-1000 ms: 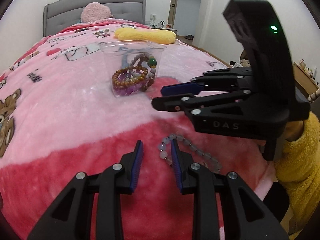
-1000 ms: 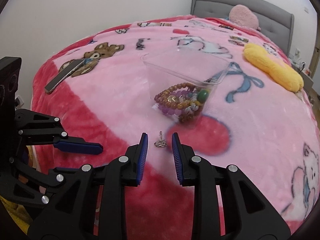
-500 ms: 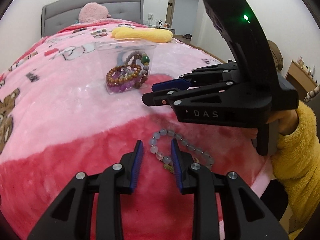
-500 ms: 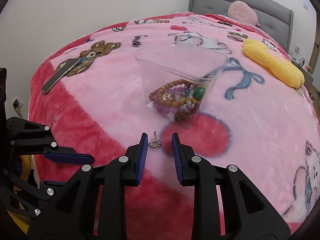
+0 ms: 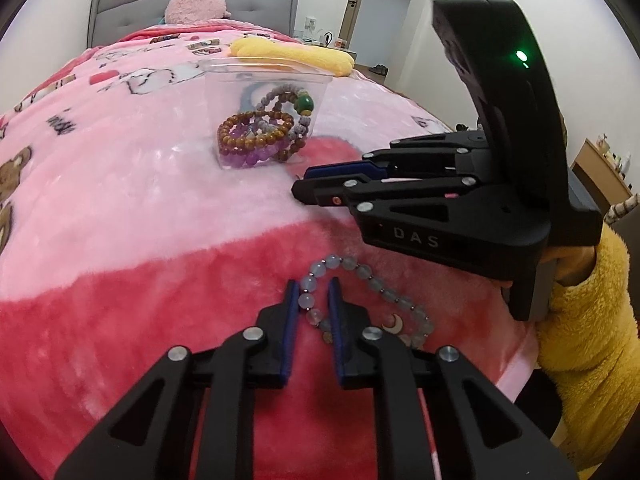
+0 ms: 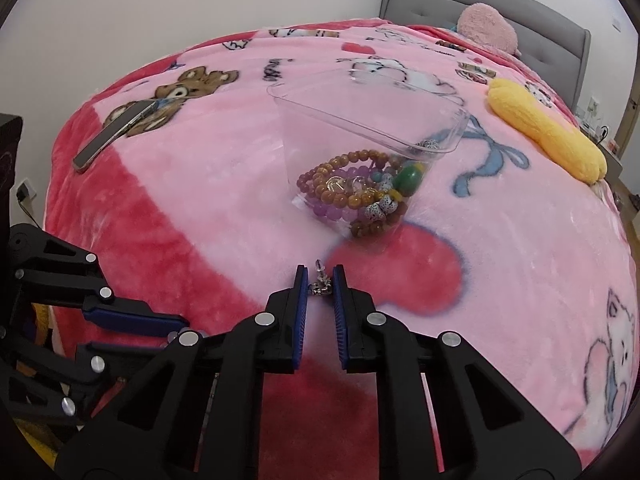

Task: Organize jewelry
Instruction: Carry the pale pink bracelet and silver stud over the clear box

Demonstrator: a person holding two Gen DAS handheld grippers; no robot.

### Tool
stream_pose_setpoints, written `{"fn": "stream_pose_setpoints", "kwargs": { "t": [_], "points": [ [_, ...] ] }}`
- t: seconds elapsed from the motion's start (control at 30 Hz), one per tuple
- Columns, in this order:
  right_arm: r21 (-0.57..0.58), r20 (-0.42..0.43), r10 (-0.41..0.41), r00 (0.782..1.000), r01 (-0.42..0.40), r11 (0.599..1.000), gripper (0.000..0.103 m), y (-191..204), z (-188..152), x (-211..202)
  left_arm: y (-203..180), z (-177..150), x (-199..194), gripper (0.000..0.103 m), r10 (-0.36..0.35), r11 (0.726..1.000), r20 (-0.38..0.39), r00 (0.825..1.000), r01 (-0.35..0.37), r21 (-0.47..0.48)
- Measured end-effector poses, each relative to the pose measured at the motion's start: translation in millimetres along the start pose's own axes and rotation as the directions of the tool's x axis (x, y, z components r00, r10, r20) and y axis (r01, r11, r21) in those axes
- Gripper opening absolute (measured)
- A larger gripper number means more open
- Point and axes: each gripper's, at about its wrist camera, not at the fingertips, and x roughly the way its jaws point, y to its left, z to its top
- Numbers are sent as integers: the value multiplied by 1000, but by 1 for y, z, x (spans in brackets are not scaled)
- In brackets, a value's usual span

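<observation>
Your left gripper point(image 5: 314, 286) has just been closing on the bracelet point(image 5: 362, 300), lower centre, pads pinching its beads. Your right gripper point(image 6: 320, 278) has just been closing on the earring point(image 6: 320, 286). Cup point(image 6: 360, 120) stands mid-frame beyond.

Left hand-held gripper point(image 5: 314, 292) jaws just closing; right hand-held gripper point(image 6: 320, 280) likewise.

I see a pink and red blanket point(image 6: 208, 184) printed with brown bears and white kittens. The grippers' pads point(image 6: 301, 308) are blue on black fingers. The clear box point(image 6: 360, 120) holds brown, purple and green beads; the bracelet point(image 5: 360, 276) is pale grey-blue. My sleeve point(image 5: 592, 320) is yellow.
</observation>
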Motion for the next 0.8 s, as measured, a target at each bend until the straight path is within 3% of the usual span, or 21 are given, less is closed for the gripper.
{"fn": "stream_pose_setpoints", "kwargs": {
  "t": [0.23, 0.63, 0.8],
  "points": [
    [0, 20, 2, 1000, -2, 1000, 12, 1, 1, -4, -5, -2, -5, 8, 20, 999, 36, 999, -20, 26],
    [-6, 72, -2, 997, 2, 1000, 12, 3, 5, -28, -5, 4, -24, 8, -39, 999, 89, 995, 38, 10],
    [10, 116, -1, 993, 0, 1000, 12, 2, 7, -42, -12, 10, -44, 8, -62, 998, 168, 984, 58, 31]
  ]
}}
